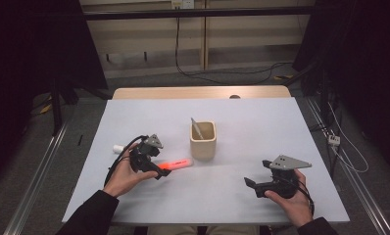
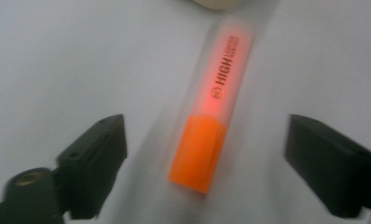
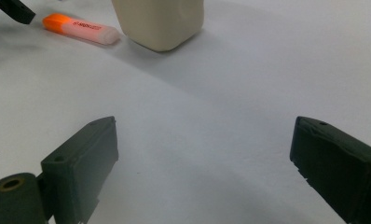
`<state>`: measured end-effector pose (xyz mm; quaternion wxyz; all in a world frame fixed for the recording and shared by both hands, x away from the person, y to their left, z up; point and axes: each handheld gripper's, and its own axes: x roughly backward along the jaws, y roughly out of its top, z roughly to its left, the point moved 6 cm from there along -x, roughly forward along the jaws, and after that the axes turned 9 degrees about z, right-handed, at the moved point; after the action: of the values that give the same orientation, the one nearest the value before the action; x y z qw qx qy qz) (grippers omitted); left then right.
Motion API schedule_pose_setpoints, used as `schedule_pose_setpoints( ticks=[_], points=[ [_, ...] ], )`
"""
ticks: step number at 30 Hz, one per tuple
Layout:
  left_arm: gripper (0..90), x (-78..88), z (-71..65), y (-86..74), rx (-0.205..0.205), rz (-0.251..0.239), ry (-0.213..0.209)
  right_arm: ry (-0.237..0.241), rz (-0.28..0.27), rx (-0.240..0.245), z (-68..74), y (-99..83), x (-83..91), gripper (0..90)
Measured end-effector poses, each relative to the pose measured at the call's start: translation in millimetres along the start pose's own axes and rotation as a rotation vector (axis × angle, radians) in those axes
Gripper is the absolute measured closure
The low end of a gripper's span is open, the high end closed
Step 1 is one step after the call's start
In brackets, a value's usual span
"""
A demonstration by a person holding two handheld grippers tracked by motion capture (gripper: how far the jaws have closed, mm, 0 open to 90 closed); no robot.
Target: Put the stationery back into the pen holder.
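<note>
An orange highlighter [image 1: 176, 164] with an orange cap lies flat on the white table [image 1: 242, 122], just left of a cream cup [image 1: 203, 142]. My left gripper [image 1: 161, 171] is at its cap end, lowered toward the table. In the left gripper view the highlighter [image 2: 207, 126] lies between the wide-apart jaws of the left gripper [image 2: 204, 158], and neither pad touches it. My right gripper [image 1: 252, 185] is held at the front right, open with nothing in it. The right gripper view shows the right gripper [image 3: 202, 158] over bare table, with the highlighter [image 3: 81, 29] and cup [image 3: 158, 21] farther off.
A grey pen [image 1: 197, 128] stands tilted inside the cup. A small white object [image 1: 118, 148] lies on the table behind the left hand. Cables run across the floor beyond the table's far edge.
</note>
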<state>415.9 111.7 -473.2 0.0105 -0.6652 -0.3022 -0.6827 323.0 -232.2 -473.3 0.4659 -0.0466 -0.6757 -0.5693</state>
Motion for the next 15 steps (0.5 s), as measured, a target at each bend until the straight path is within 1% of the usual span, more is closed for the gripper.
schedule_pose_setpoints(
  ticks=[1, 2, 3, 5, 6, 8, 10, 11, 12, 13, 15],
  points=[
    [33.1, -1.0, -0.1, -0.4, -0.014, 0.016, 0.006, 0.000, -0.001, 0.000, 0.1, 0.1, 0.0, 7.5],
    [33.2, -2.8, -1.0, 0.4, -0.005, 0.008, 0.003, 0.000, 0.001, 0.002, 0.1, 0.0, -0.1, 7.5],
    [33.6, -3.9, -0.5, 0.0, -0.014, 0.022, 0.004, 0.001, 0.001, 0.001, 0.0, 0.0, -0.1, 7.5],
    [38.8, -6.0, -1.8, -0.1, -0.022, 0.034, 0.003, 0.003, 0.002, 0.001, 0.0, 0.2, -0.4, 7.5],
    [40.5, -7.0, -3.0, 1.0, -0.007, 0.023, 0.006, 0.004, 0.002, 0.002, 0.1, 0.4, -0.5, 7.5],
    [43.6, -7.9, -2.2, 1.8, -0.030, 0.038, 0.007, 0.004, 0.002, 0.004, 0.2, 0.4, -0.6, 7.6],
    [48.3, -10.6, -1.3, 2.7, -0.029, 0.043, 0.005, 0.005, 0.003, 0.003, 0.1, 0.1, -0.7, 7.5],
    [50.2, -12.3, -1.5, 2.6, -0.034, 0.048, 0.004, 0.005, 0.002, 0.001, 0.0, 0.0, -0.5, 7.5],
    [54.1, -13.9, -2.1, 2.5, -0.043, 0.057, 0.004, 0.006, -0.001, 0.000, 0.0, 0.1, -0.3, 7.5],
    [55.4, -15.8, -2.7, 2.7, -0.053, 0.063, -0.002, 0.006, -0.001, 0.000, -0.1, 0.2, 0.0, 7.5],
    [56.5, -16.7, -2.1, 3.3, -0.051, 0.072, 0.005, 0.008, 0.002, -0.002, -0.2, 0.2, 0.1, 7.5]
  ],
)
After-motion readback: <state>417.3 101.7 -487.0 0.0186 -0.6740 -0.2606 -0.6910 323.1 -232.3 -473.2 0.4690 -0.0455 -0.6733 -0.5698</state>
